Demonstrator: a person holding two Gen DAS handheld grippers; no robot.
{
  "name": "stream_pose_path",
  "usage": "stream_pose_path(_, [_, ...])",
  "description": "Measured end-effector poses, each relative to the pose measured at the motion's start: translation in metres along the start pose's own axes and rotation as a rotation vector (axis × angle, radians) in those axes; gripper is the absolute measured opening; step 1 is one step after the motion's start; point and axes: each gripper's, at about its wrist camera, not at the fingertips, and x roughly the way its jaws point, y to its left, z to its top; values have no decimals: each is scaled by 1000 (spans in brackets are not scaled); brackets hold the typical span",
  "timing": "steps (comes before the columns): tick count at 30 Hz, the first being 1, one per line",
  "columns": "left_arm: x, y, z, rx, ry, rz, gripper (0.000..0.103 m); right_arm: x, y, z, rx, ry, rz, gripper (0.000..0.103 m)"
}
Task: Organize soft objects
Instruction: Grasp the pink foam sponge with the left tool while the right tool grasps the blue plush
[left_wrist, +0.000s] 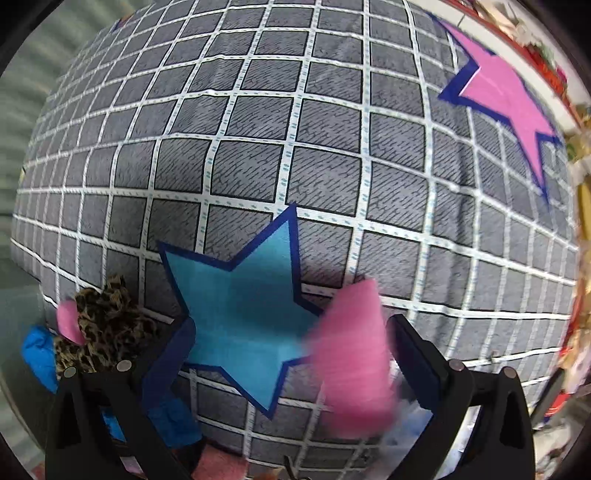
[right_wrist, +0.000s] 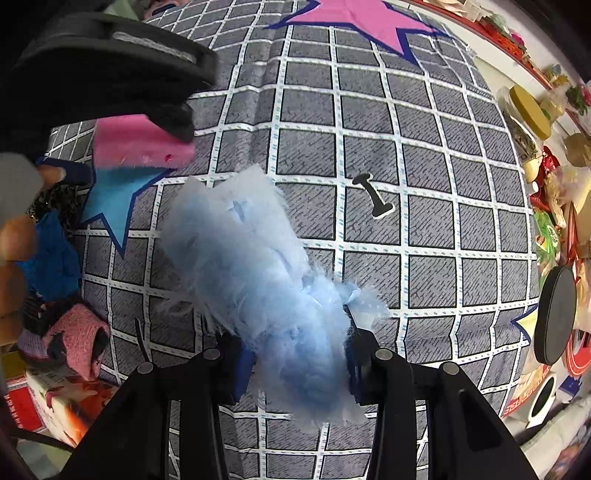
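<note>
Pale blue fluff fills the right tool (right_wrist: 295, 363): its two black fingers are pressed into the sides of a fuzzy light-blue soft piece (right_wrist: 255, 273), which bulges out ahead of them and hangs just over the cloth below. The left tool (left_wrist: 291, 354) stands wide apart, and a pink soft piece (left_wrist: 351, 358), blurred, sits in the gap close against its right finger. From the right-side camera that same pink piece (right_wrist: 144, 144) shows tucked under a black finger of the left tool (right_wrist: 110, 74); whether it is truly pinched I cannot tell, for the fingers are far from meeting.

The blue piece looks shaggy and loose, with wisps sticking out along its edges. The pink one looks smooth and flat-sided.

To the left lies a small heap: a leopard-print fuzzy thing (left_wrist: 103, 328), a bright blue cloth (left_wrist: 40, 350) beside it, and a rose-pink knitted item (right_wrist: 79, 334) near the edge.

Everything rests on a grey checked cover (left_wrist: 295, 147) with white grid lines, its cloth slightly wrinkled, printed with a light-blue star (left_wrist: 240, 325) and a pink star (left_wrist: 506, 99), both edged in dark blue. A small black bone-shaped mark (right_wrist: 373, 195) lies on the grey. Off to the right the room is cluttered with packets and a round black disc (right_wrist: 557, 314).
</note>
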Motion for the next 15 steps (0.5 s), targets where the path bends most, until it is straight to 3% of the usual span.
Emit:
stream_pose_path(1, [5,-2,0,0,10,4,103,0,-11,8,-6,-16,8,43])
stream_pose_path(3, [13,1,-1,-38,25,-18,103,-12,-19,7,-47,-37,-13,59])
stream_pose_path(4, [14,1,-2,-48,28,-25,103,-13,-17,8,-78,-45,-33,62])
stream_pose_path(8, [13,-2,-6,-27,27,0,103,-9,-5,17,-114,-30,-17,62])
stream_pose_path(13, [-30,12,2,45,-105,28,103,-1,6,11,-83,-34,-6,65])
stream_pose_path(15, [-35,15,2,67,-103,35,103,1,7,5,-106,-34,2,81])
